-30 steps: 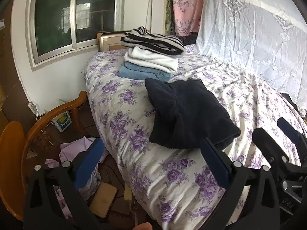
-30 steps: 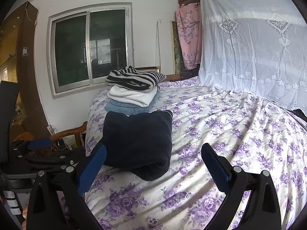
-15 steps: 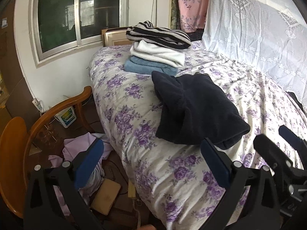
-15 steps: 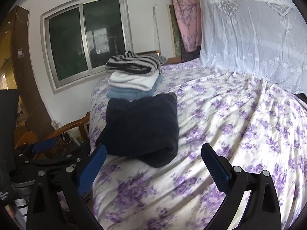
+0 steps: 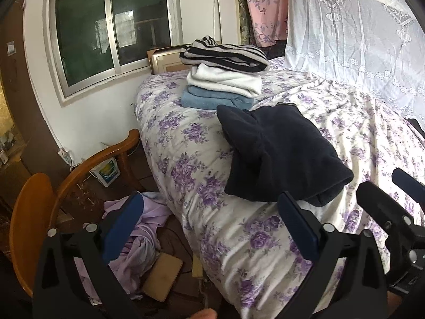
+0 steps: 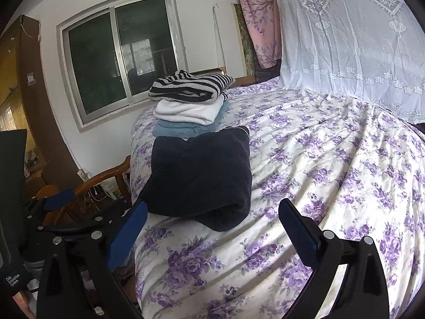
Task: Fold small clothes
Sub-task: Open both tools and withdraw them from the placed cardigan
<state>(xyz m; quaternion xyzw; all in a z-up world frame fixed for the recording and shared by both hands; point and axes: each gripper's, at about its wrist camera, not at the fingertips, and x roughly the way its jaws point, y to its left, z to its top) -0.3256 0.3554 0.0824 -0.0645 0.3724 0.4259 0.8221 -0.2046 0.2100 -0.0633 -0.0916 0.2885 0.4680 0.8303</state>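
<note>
dark navy garment (image 5: 281, 156) lies folded on the floral bedspread (image 5: 212, 228), near the bed's edge, nothing touching it. just behind it, a stack: striped garment (image 5: 225, 55) on top, white one (image 5: 225, 81) under it, blue one (image 5: 212, 99) at the bottom.

left gripper (image 5: 209, 228) fingers wide apart, empty, hanging off the bed's side, short of the navy garment. right gripper (image 6: 212, 228) fingers also spread wide, empty, over the bedspread just in front of the garment's near fold.

wooden chair (image 5: 53, 194) beside the bed; lilac cloth (image 5: 138, 242) heaped on the floor below.
</note>
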